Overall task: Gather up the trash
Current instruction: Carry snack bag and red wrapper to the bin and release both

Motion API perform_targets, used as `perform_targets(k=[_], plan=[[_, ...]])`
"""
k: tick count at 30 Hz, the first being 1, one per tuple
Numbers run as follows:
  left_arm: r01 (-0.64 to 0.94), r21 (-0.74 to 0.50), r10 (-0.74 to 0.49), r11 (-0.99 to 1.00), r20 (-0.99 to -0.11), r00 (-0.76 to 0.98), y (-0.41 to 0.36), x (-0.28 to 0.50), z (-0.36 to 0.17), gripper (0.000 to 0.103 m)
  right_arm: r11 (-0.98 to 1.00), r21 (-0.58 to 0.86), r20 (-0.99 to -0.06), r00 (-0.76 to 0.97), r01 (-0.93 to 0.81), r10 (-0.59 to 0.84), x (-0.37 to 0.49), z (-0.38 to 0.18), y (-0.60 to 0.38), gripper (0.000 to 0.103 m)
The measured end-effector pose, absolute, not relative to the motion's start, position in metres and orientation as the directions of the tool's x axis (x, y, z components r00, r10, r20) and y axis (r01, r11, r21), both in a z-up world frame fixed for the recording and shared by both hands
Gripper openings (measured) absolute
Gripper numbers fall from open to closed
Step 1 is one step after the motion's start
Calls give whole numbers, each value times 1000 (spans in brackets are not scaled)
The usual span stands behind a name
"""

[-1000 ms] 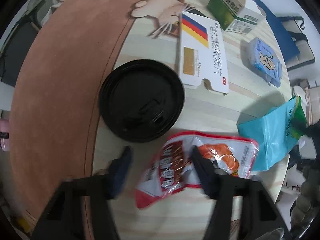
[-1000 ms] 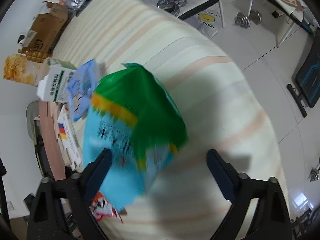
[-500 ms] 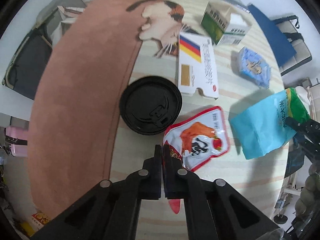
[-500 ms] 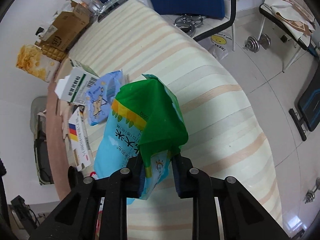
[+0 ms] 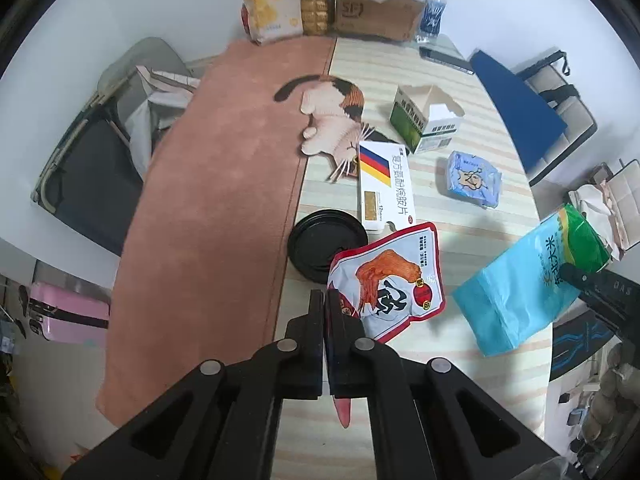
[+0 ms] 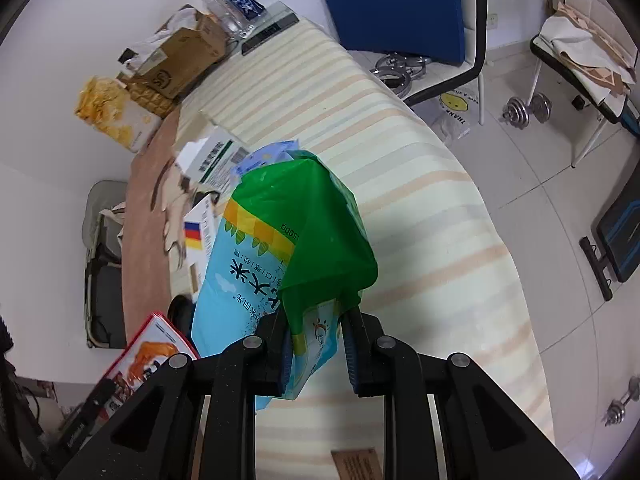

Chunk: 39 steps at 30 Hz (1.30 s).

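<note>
The left gripper (image 5: 325,304) was pressed together on the lower edge of the red-and-white snack pouch (image 5: 394,282), whose gripped corner was hidden between the pads; only a red tip showed below them. The pouch hung clear of the striped table (image 5: 472,236) and covered part of the black lid (image 5: 320,240) behind it.

The right gripper (image 6: 316,344) had just been closing and pinched the folded green top of the blue rice bag (image 6: 248,276), which it held above the table. The bag blocked most of the clutter behind it, so the blue tissue pack (image 5: 474,178) was only a sliver in the right wrist view, and the bag's lower end was probably cut off by the left gripper's frame there.

The green-and-white carton (image 5: 426,122) stood open-topped with something white inside, hard to make out. The flat white medicine box (image 5: 386,184) lay closed beside the lid. At the far end a torn cardboard box (image 5: 378,12) held crumpled paper, next to 1 yellow-printed bag (image 5: 272,0)
</note>
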<state>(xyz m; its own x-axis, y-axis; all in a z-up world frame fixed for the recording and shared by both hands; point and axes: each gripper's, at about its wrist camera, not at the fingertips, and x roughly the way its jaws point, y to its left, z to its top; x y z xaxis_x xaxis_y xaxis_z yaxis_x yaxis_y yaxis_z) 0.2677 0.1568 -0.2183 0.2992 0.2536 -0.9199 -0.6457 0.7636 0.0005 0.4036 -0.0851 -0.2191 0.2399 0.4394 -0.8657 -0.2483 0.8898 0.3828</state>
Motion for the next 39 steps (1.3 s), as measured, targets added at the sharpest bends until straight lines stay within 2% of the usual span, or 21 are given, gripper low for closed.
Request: perform_targets(k=[9,15,20,29,39], plan=[[-601,-37,244,798,-892,379,135,190,-196,0,883,387,-840,293,-266,456,305,-182,-115,22],[-532,-72,185,844,-891,414,110,107,-193,0,895,378,-828,344,-239,442,187,-169,-150,22],[-495,-90,126,864,-914,386,89,40,-204,0,907,377,-842,338,-189,421,88,-180,-179,22],[-504,-80,51,860,-969,241,63,-29,-267,0,938,321,-922,183,-131,341,-29,-267,-218,22],[-557,-31,31,830,-994,101,50,-56,-372,0,951,263,-962,35,-159,272,-58,-391,-217,22]])
